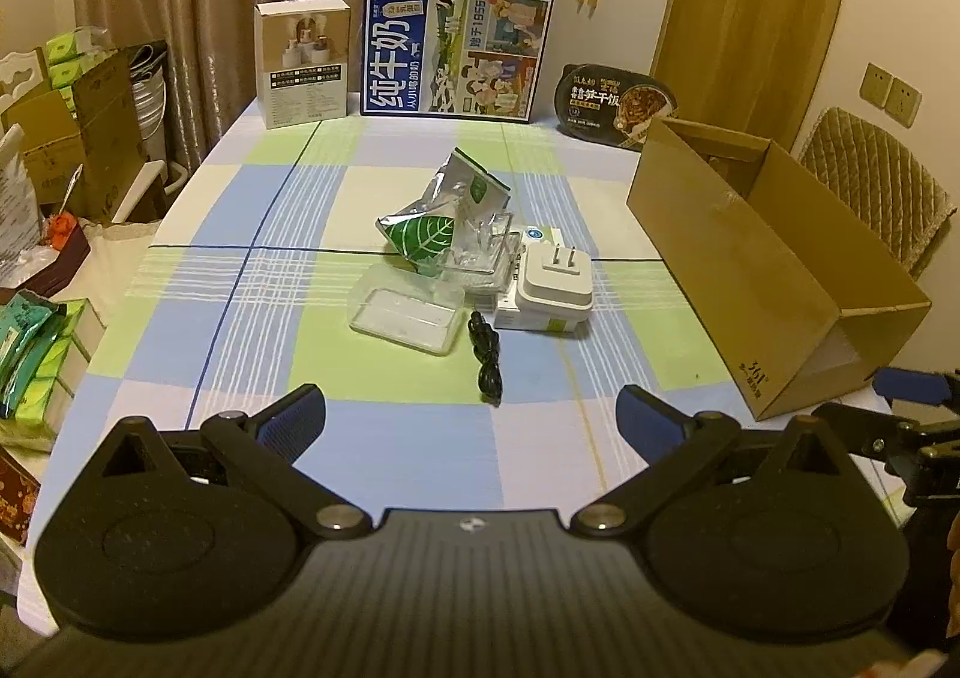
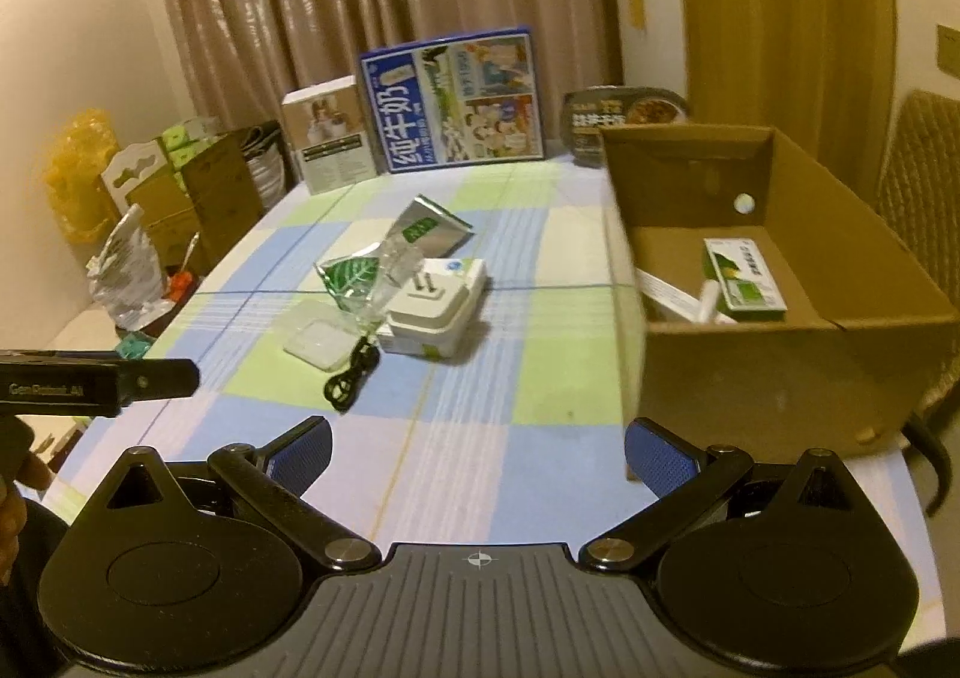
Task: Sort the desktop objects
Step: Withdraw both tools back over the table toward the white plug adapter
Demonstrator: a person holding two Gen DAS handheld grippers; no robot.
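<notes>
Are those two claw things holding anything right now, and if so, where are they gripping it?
Nothing is held. The left gripper and the right gripper both stand open above the tablecloth, with nothing between their fingers.

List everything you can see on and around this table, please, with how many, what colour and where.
cardboard box: one, brown, table's right side, open top
green carton: one, inside the cardboard box
plug adapter: one, white, table centre, on a white box
leaf packet: one, green and silver, centre
clear case: one, transparent, left of the cable
cable: one, black, coiled, centre front
milk carton box: one, blue, back edge
left tongs: open, empty
right tongs: open, empty
</notes>
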